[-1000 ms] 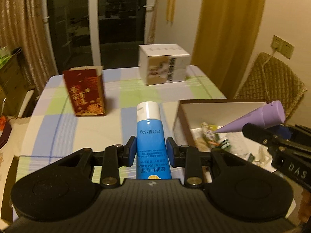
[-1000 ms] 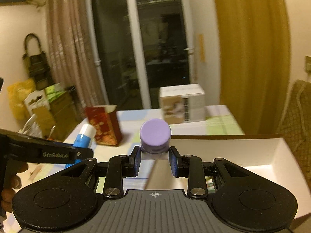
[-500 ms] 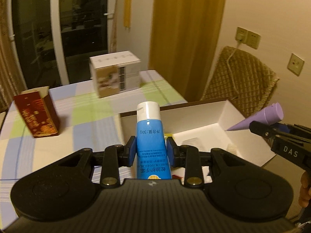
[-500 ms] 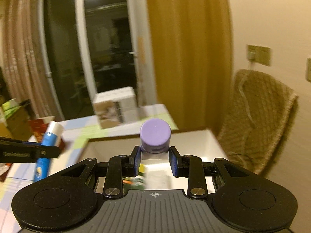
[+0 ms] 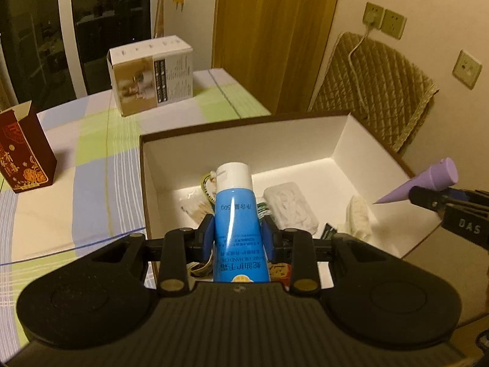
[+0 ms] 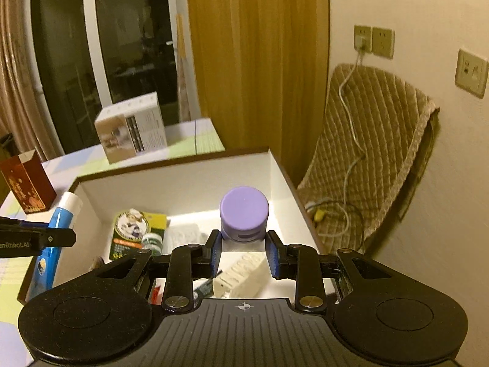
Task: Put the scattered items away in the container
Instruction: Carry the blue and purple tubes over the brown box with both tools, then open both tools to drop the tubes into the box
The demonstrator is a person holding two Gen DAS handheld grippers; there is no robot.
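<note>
The white open box (image 5: 244, 140) already holds several small packets and a sachet, so most tidying looks done. Above the box, the left gripper (image 5: 237, 236) has its fingers clamped on a blue hand-cream tube (image 5: 237, 214); the right gripper (image 6: 244, 255) pinches a purple-capped tube (image 6: 244, 217), neither yet released.

Ochre curtain (image 5: 275, 36) beside dark glass doors (image 5: 101, 15); sockets (image 6: 374, 41) on cream wall.
</note>
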